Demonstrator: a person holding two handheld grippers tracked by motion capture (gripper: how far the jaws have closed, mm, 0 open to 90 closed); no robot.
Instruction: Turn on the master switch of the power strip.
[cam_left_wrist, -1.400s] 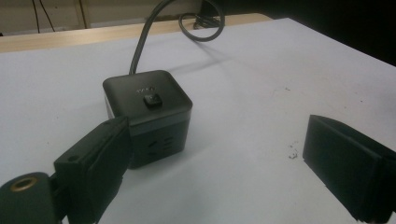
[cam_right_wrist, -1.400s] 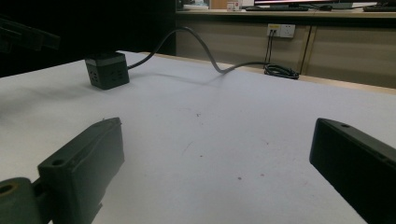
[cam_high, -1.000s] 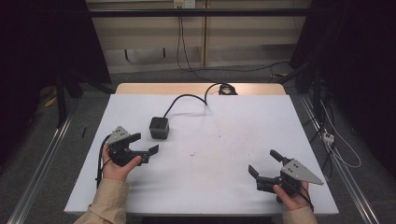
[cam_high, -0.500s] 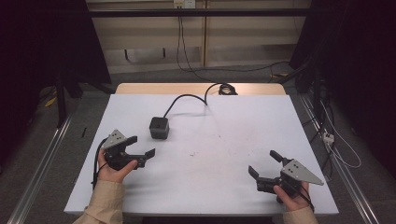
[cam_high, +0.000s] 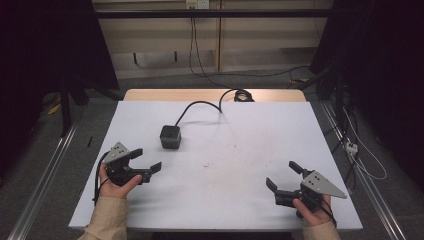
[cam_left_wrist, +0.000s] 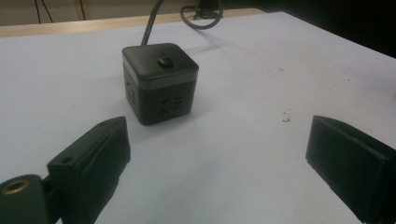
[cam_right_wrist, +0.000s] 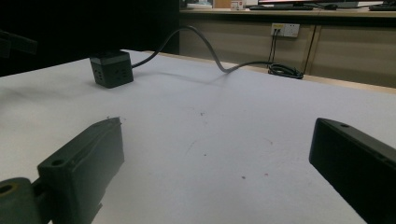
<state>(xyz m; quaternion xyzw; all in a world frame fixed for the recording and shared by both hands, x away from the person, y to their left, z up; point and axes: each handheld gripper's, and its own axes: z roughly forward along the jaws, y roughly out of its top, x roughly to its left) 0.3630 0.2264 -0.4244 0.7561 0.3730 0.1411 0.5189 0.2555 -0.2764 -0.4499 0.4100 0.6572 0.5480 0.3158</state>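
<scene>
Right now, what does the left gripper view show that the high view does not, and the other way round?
Left gripper view alone: the socket holes on the cube's sides and the small button on its top. High view alone: both hands, the left gripper, the right gripper, both open, and the floor. Both share the black power cube, its cable and the white table.

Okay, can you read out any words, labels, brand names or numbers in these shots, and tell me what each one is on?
No text can be read.
Power cube: socket slots and a top button, no legible brand or label.
Wall socket: a small yellow sticker, too small and blurred to read.
Left gripper and right gripper: no markings visible.
Table: scattered specks, no writing.
</scene>
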